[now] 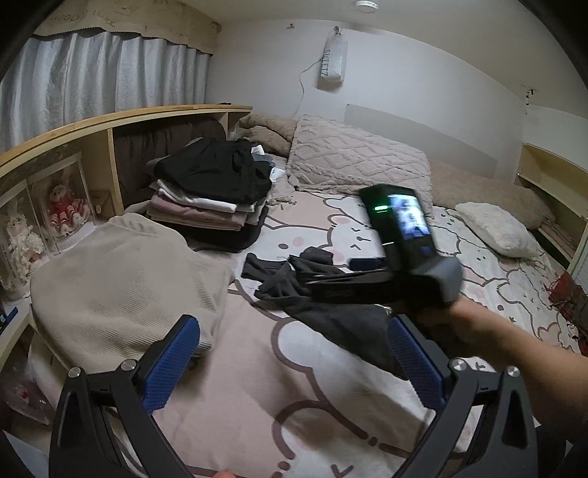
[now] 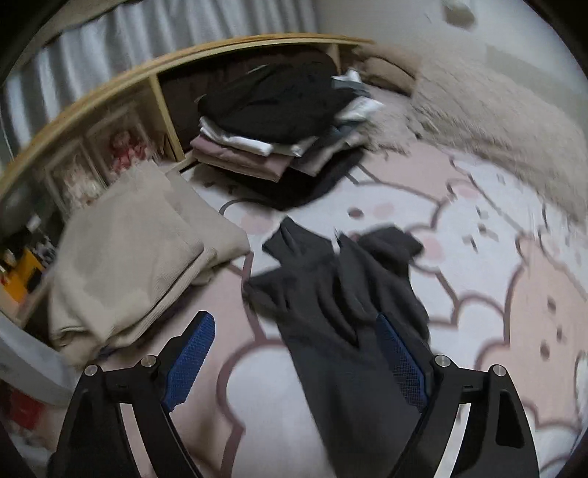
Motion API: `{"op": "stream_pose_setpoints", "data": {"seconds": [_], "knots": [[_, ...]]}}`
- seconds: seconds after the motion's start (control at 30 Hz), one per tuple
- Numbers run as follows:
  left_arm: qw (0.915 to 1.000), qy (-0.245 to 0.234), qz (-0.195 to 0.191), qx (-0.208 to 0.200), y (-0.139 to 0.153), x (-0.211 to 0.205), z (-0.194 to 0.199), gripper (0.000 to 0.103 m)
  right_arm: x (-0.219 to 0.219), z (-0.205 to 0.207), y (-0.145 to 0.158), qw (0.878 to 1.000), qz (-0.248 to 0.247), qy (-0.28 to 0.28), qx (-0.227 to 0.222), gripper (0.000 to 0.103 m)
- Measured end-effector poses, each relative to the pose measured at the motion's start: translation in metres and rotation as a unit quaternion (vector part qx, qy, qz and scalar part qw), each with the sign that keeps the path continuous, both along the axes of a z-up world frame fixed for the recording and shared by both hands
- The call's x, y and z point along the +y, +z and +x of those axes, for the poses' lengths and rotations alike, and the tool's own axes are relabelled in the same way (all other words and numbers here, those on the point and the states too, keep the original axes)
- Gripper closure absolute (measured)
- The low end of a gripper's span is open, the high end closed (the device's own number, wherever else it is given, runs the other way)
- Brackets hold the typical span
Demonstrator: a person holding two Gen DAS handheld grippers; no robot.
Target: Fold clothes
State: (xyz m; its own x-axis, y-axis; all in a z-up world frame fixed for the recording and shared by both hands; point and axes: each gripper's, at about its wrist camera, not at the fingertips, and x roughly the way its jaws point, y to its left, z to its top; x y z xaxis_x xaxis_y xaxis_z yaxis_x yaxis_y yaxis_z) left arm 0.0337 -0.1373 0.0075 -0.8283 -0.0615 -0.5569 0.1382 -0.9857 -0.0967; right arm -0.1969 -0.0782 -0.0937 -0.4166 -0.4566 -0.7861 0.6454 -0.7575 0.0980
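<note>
Flatten the dark grey garment (image 2: pixel 330 294) before folding, working outward from the beige folded sweater (image 1: pixel 125 283) lying just left of it. Left gripper (image 1: pixel 294 353): spread wide, holding nothing, garment ahead by its right finger. Right gripper (image 2: pixel 297 353): likewise released, garment between and under its fingers.

Pale pleated curtains (image 1: pixel 99 73) hang in the upper left of the frame, above a curved wooden shelf unit (image 1: pixel 110 125) whose cubbies hold dolls in clear cases (image 1: pixel 62 209). The white wall (image 1: pixel 422 66) fills the upper right, with a hanging pouch (image 1: pixel 332 62) and a cord. A bed (image 1: pixel 330 367) under a pink cartoon sheet spreads across the centre, with fluffy beige pillows (image 1: pixel 352 154) behind. A ceiling fixture (image 1: pixel 366 4) sits at top centre.
</note>
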Motion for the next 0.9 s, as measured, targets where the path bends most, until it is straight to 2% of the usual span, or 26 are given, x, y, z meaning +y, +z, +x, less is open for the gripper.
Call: {"op": "stream_pose_setpoints", "data": {"seconds": [0.13,0.17,0.23,0.3,0.33,0.37,0.47,0.6,0.67,0.8,0.9], "knots": [[1.0,0.001,0.0,0.001,0.0,-0.011,-0.001,0.0,-0.039,-0.006,-0.026,0.998,0.058,0.03,0.013,0.015],[1.0,0.001,-0.001,0.001,0.0,-0.014,-0.001,0.0,-0.049,-0.007,-0.033,0.997,0.073,0.037,0.016,0.019],[1.0,0.001,-0.004,0.0,-0.001,-0.018,0.0,0.0,-0.068,-0.01,-0.046,0.993,0.102,0.052,0.022,0.036],[1.0,0.001,-0.007,-0.001,-0.002,-0.021,0.0,0.0,-0.088,-0.013,-0.059,0.989,0.131,0.067,0.029,0.085],[1.0,0.001,-0.007,-0.002,-0.002,-0.022,0.0,0.0,-0.087,-0.015,-0.066,0.987,0.147,0.062,0.027,0.09],[1.0,0.001,-0.006,-0.002,-0.002,-0.023,0.0,0.0,-0.08,-0.013,-0.064,0.988,0.14,0.056,0.03,0.094],[1.0,0.0,-0.002,0.001,-0.002,-0.026,0.002,0.0,-0.052,-0.005,-0.045,0.993,0.107,0.032,0.03,0.096],[1.0,-0.007,-0.003,0.001,-0.002,-0.023,0.004,0.0,0.023,0.034,0.008,0.998,0.052,0.006,0.046,0.097],[0.9999,-0.015,-0.004,0.002,-0.002,-0.017,0.005,0.0,0.067,0.056,0.031,0.997,0.043,-0.021,0.068,0.097],[0.9992,-0.041,-0.003,-0.001,-0.006,0.005,0.006,0.0,0.178,0.087,0.063,0.988,0.042,-0.126,0.083,0.098],[0.9976,-0.068,-0.005,-0.011,-0.013,0.031,0.004,0.0,0.252,0.103,0.062,0.973,0.071,-0.205,0.078,0.098]]}}
